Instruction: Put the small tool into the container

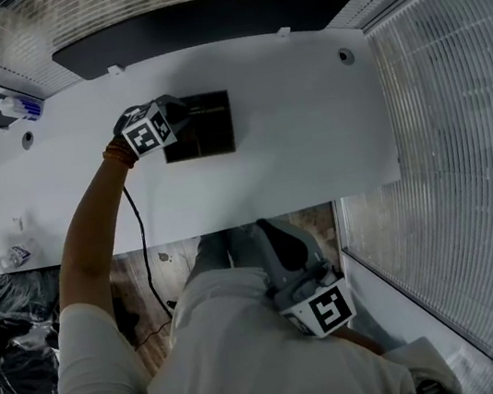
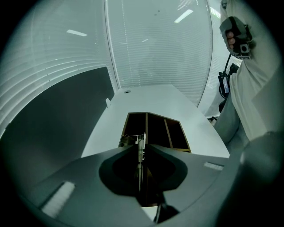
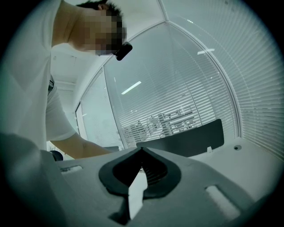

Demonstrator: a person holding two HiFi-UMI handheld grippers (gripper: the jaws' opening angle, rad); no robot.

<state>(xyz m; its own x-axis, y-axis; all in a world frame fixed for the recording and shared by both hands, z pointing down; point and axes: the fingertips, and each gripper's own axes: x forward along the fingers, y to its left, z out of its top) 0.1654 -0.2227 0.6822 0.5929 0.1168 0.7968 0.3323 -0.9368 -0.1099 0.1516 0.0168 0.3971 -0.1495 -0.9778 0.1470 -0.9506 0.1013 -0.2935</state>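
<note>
A dark container [image 1: 215, 140] with several compartments sits on the white table [image 1: 314, 152]. My left gripper [image 1: 175, 117] hangs over its left side, pointing steeply down. In the left gripper view the container [image 2: 176, 133] lies just beyond the jaws, and a thin metal small tool [image 2: 140, 141] stands upright in the narrow slit between them, over the left compartment. The left gripper [image 2: 141, 150] is shut on this tool. My right gripper [image 1: 319, 308] is held low by the person's lap, off the table. In its own view the right gripper [image 3: 142, 153] is shut with nothing in it.
A long dark panel [image 1: 199, 23] runs along the table's far edge. Two cable holes [image 1: 346, 56] sit in the tabletop. A small bottle [image 1: 21, 107] lies far left, and plastic bags [image 1: 10, 296] sit below the table's left end. Blinds [image 1: 464, 155] cover the wall at right.
</note>
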